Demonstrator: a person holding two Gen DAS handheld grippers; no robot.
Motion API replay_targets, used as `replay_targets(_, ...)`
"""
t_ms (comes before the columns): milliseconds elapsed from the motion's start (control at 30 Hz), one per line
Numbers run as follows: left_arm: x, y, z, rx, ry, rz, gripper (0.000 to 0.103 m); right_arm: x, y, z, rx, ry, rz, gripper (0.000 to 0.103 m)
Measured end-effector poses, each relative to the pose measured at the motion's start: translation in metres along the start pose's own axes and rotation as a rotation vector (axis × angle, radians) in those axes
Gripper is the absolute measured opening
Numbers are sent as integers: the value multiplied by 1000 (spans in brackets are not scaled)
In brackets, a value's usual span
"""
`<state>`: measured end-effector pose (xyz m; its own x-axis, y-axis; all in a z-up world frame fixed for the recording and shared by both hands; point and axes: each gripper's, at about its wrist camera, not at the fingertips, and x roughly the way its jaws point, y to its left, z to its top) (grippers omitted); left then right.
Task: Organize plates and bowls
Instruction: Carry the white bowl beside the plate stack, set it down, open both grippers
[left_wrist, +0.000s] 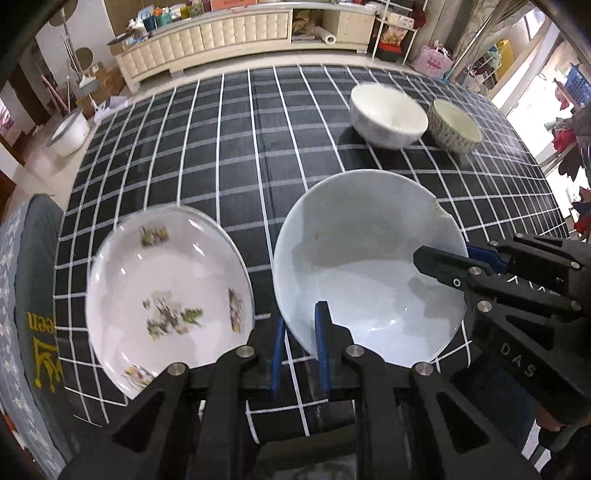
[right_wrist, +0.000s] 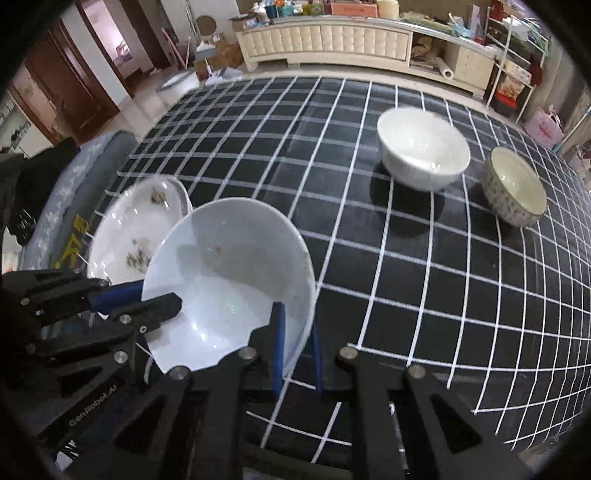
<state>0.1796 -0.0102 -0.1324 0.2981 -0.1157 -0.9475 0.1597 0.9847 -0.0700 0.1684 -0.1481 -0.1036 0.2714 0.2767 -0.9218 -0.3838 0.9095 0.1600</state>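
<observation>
A plain white plate (left_wrist: 365, 258) (right_wrist: 229, 280) is held by both grippers just above the checked table. My left gripper (left_wrist: 301, 332) is shut on its near rim, one blue pad inside and one outside. My right gripper (right_wrist: 297, 332) is shut on the opposite rim; it shows in the left wrist view (left_wrist: 461, 262) at the plate's right edge. A flowered white plate (left_wrist: 166, 291) (right_wrist: 140, 229) lies on the table to the left. A white bowl (left_wrist: 388, 114) (right_wrist: 423, 147) and a patterned bowl (left_wrist: 456, 125) (right_wrist: 515, 184) stand at the far right.
The table wears a black cloth with white checks (left_wrist: 221, 147) (right_wrist: 406, 277). A grey cushioned seat (left_wrist: 33, 295) sits at the table's left edge. A cream cabinet (left_wrist: 221, 33) stands beyond the far edge. A white basin (left_wrist: 70, 133) is on the floor.
</observation>
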Motion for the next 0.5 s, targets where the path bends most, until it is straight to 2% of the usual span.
replay_targets(400,44,-4,-10,0,90,-12,14,40,-12,-17,49,81,27,16)
replay_targets(500,46,-6,-9,9,78,-10,14,43,-13,-16,49,86,28,16)
